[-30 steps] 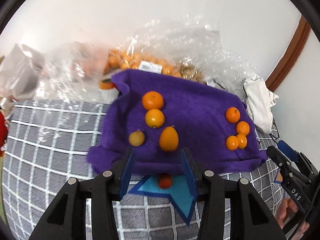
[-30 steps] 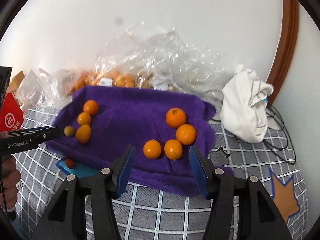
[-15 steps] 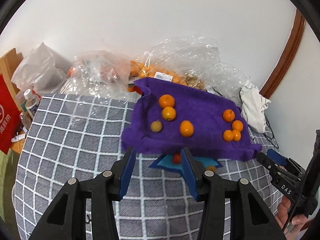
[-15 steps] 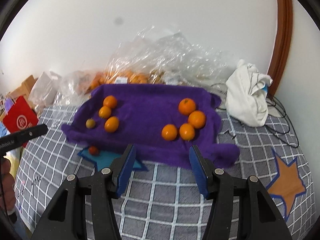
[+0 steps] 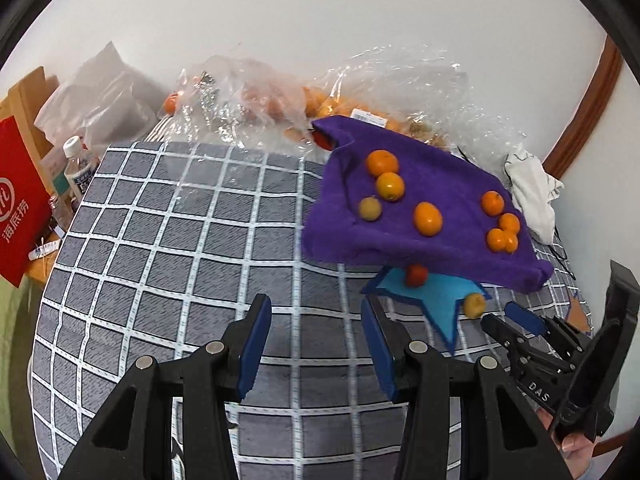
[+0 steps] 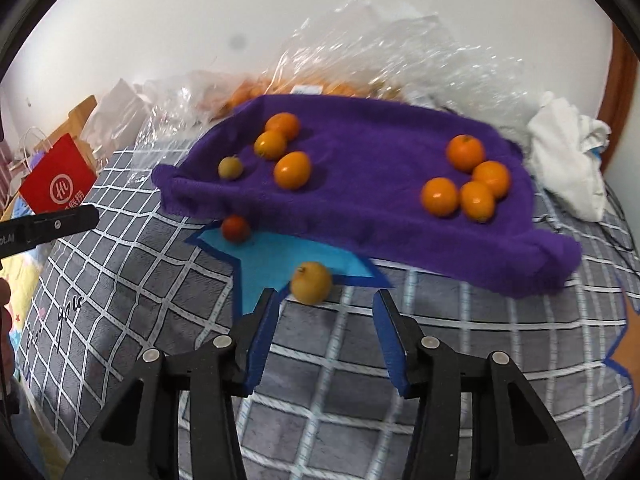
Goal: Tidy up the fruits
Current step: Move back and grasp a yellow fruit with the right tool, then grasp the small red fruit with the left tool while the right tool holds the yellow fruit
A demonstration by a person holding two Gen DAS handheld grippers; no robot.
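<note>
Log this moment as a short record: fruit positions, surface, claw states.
surface: grey checked cover
purple towel: four fruits at its left end, four oranges at its right end
blue star patch: small red fruit near the towel edge, yellowish fruit at its front edge
left claw: open, empty
right claw: open, empty, just short of the yellowish fruit

Both grippers, left (image 5: 316, 344) and right (image 6: 325, 338), have black plastic arms, blue flat fingers (image 6: 262, 340) and silver screws (image 5: 216, 346). The right one carries white letters "DAS".
</note>
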